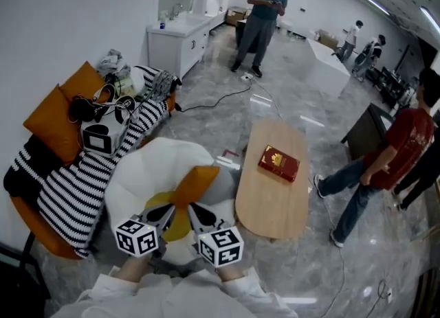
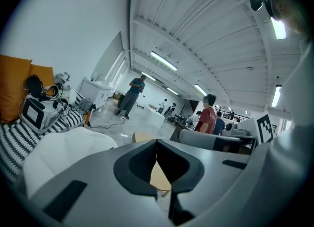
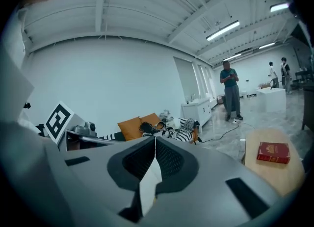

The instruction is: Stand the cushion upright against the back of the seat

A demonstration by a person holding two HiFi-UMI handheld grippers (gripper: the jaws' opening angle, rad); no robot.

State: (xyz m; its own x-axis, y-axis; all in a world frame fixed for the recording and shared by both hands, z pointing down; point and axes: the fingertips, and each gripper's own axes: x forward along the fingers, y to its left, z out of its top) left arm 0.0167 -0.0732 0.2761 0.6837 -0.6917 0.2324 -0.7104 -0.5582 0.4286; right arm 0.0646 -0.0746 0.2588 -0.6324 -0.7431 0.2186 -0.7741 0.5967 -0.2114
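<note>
An orange cushion (image 1: 197, 180) lies tilted on the white round seat (image 1: 148, 165), its lower end toward me. A yellow patch (image 1: 176, 224) shows beneath it between my grippers. My left gripper (image 1: 167, 208) hovers over that yellow patch, jaws closed tip to tip (image 2: 157, 142), with a tan surface showing through the gap below the tips. My right gripper (image 1: 194, 207) sits at the cushion's near edge, also shut (image 3: 155, 138); only white shows behind its jaws. I see nothing pinched in either one.
An oval wooden table (image 1: 275, 203) with a red book (image 1: 278, 163) stands right of the seat. Left is a sofa with a striped blanket (image 1: 72, 189), orange pillows (image 1: 58, 114) and headphones (image 1: 93, 107). A person in red (image 1: 395, 159) stands beyond the table, another (image 1: 265, 14) at the back.
</note>
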